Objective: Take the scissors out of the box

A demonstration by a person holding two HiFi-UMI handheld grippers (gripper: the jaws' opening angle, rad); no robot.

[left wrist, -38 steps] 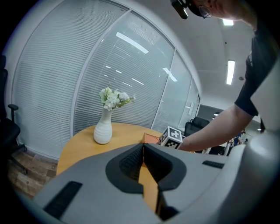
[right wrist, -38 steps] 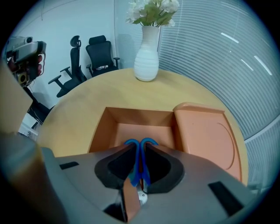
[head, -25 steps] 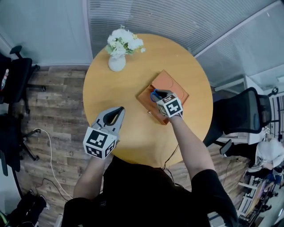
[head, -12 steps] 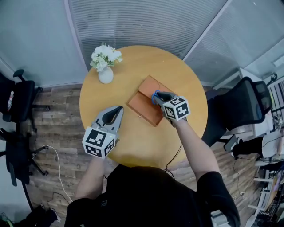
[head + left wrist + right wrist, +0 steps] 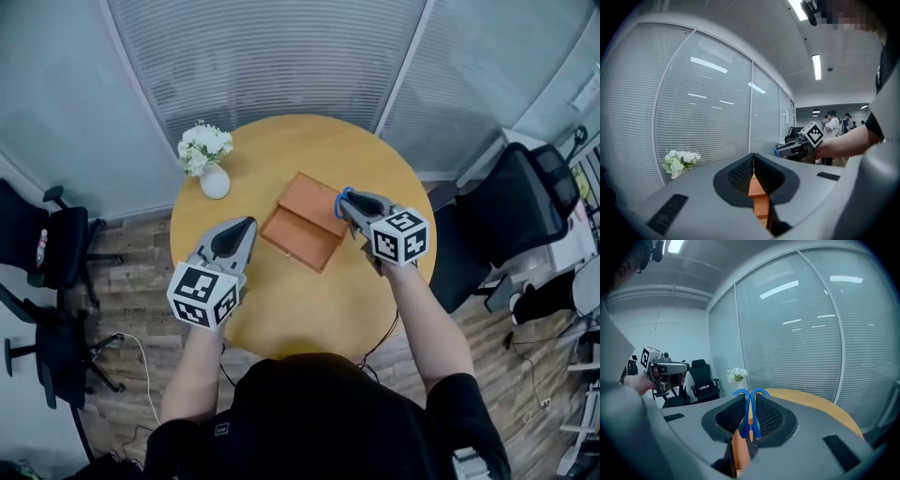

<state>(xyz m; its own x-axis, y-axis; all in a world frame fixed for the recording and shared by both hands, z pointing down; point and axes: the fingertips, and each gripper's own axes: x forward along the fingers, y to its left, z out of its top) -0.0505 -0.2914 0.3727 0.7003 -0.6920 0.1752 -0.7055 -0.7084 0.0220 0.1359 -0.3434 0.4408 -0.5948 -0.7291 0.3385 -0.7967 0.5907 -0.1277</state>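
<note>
The orange box (image 5: 302, 225) lies open in the middle of the round wooden table (image 5: 309, 305). My right gripper (image 5: 345, 200) hangs above the box's right edge, shut on the blue-handled scissors (image 5: 344, 196). In the right gripper view the two blue handle loops (image 5: 751, 401) stick out past the pads of that gripper (image 5: 749, 398), with the blades hidden between them. At the box's left side my left gripper (image 5: 246, 226) is raised over the table. Its jaws (image 5: 753, 157) meet at the tip with nothing held, and the box (image 5: 758, 194) shows through the gap behind them.
A white vase of white flowers (image 5: 208, 161) stands at the table's far left. Black office chairs stand to the right (image 5: 511, 216) and left (image 5: 42, 246) of the table. Glass walls with blinds (image 5: 281, 66) close off the far side. Wooden floor surrounds the table.
Both grippers have risen. The right one has lifted the scissors up out of the box and off to its right edge. The left stays shut.
</note>
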